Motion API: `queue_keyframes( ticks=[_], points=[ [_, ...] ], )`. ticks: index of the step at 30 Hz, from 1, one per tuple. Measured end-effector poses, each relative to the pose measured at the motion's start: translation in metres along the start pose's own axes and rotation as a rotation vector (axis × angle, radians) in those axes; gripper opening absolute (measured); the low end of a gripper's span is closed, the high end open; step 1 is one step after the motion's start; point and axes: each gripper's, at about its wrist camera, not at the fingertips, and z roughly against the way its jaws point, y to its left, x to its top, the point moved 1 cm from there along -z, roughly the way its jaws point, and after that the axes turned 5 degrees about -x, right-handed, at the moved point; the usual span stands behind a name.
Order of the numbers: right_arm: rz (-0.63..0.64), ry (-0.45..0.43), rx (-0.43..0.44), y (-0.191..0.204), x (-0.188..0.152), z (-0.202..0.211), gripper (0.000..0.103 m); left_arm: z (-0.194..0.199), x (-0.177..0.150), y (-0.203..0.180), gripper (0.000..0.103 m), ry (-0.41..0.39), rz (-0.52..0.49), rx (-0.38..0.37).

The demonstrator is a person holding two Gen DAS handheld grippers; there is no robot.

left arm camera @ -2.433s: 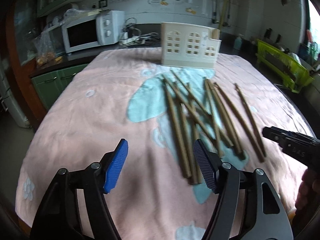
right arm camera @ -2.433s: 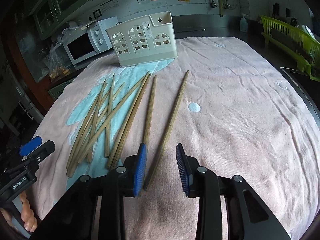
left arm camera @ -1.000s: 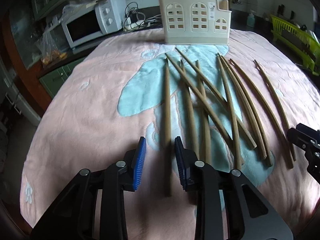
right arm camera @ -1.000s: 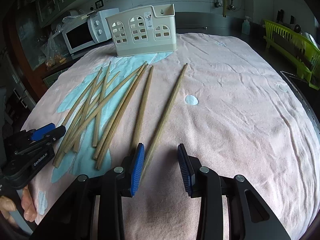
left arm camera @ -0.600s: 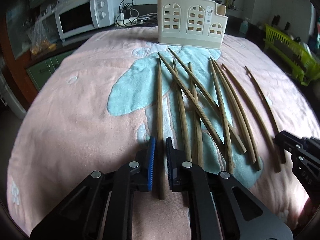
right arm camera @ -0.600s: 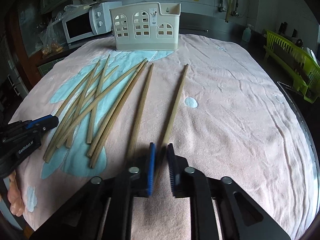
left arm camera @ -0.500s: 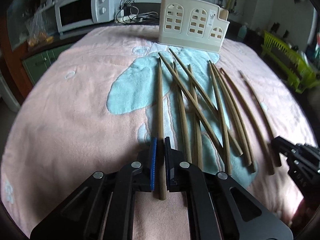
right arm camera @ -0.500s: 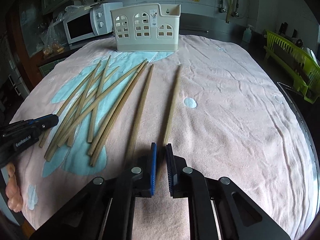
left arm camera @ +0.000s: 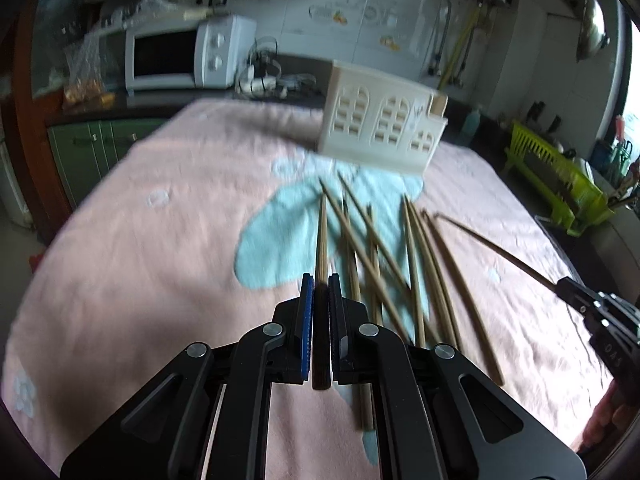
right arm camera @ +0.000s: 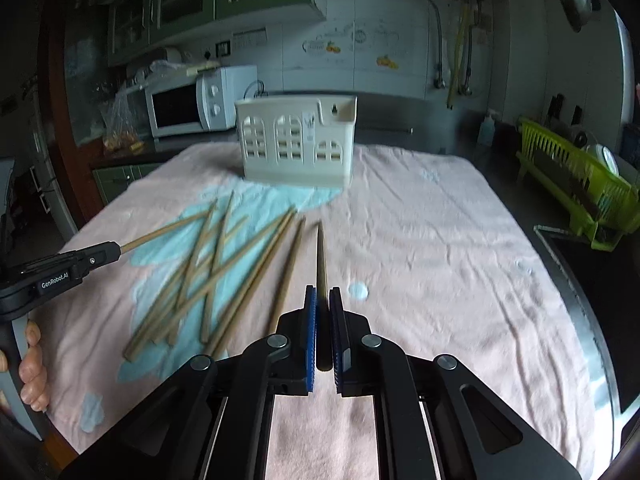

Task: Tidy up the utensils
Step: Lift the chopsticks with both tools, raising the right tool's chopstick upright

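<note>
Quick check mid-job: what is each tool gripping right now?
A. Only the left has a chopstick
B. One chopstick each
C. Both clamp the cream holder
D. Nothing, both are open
B: the left tool is shut on one chopstick, and the right tool is shut on another chopstick, both clear of the pink cloth.

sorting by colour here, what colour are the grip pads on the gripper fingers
Blue ribbed pads on black fingers, clearest in the right wrist view.
</note>
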Motion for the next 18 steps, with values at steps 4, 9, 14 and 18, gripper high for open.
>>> queue_keyframes(
  ticks=[4, 9, 14, 18],
  points=[
    [-0.002, -0.056, 0.008, -0.004, 0.018, 0.007, 0.007, 0.010, 0.013, -0.002, 0.006, -0.067, -0.020, 0.015],
    [-0.006, -0.102, 0.025, -0.009, 0.042, 0.006, 0.007, 0.013, 0.030, -0.005, 0.006, -0.129, -0.046, 0.024],
    [-0.011, -0.135, 0.049, -0.015, 0.064, 0.003, 0.007, 0.012, 0.049, -0.009, 0.006, -0.162, -0.060, 0.024],
    [-0.006, -0.153, 0.068, -0.017, 0.081, -0.002, 0.007, 0.007, 0.063, -0.014, 0.006, -0.158, -0.086, 0.025]
  ],
)
